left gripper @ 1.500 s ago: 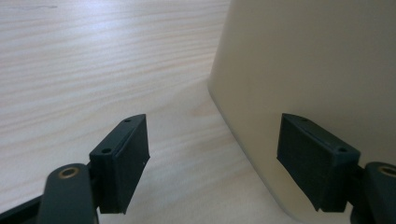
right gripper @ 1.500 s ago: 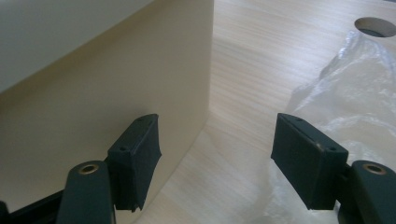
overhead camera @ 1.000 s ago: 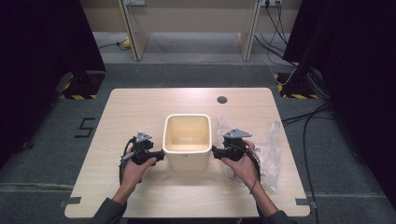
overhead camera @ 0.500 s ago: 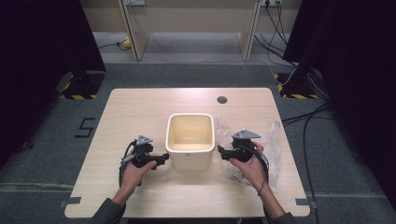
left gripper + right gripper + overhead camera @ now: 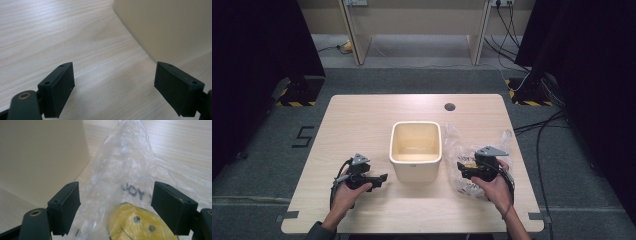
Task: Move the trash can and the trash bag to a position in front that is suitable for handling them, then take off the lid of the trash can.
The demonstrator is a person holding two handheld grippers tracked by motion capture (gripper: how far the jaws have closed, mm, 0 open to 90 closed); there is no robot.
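Wooden table (image 5: pixel 362 120) | plastic bag (image 5: pixel 125 177) reads "JOY" | both jaws apart, just opened

Both forearms are coming in from the six o'clock edge of the high view. The left hand (image 5: pixel 346 192) is holding the left gripper (image 5: pixel 382 178) low, pointing toward three o'clock, its jaws standing wide apart with nothing between them. The right hand (image 5: pixel 493 186) is holding the right gripper (image 5: pixel 459 168) pointing toward nine o'clock; its jaws have just been opening and are gripping nothing.
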